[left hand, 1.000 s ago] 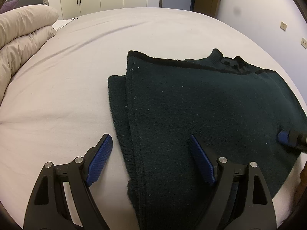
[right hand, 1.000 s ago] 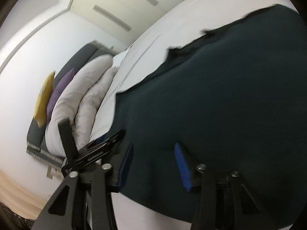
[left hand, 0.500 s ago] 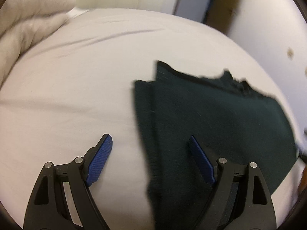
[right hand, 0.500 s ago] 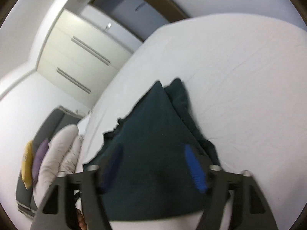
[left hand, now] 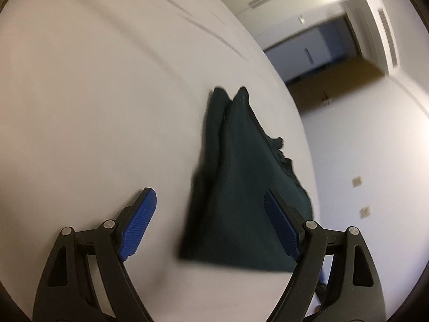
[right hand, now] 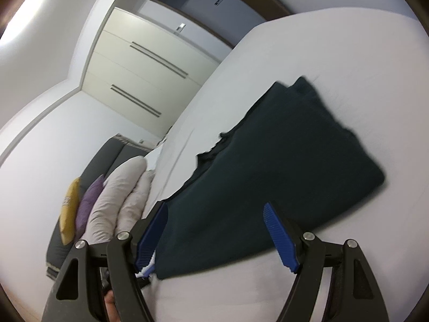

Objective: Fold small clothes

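The dark green garment (left hand: 241, 187) lies folded on the white bed (left hand: 93, 107), near the bed's edge in my left wrist view, its layered corner pointing away from me. My left gripper (left hand: 211, 228) hovers above it with jaws spread wide, holding nothing. My right gripper (right hand: 214, 236) also has its jaws wide apart and empty, the folded cloth (right hand: 268, 166) lying under and beyond them. In the right view I see a pale duvet (right hand: 118, 198), purple and yellow cushions (right hand: 80, 209) and a wardrobe (right hand: 144, 75) behind.
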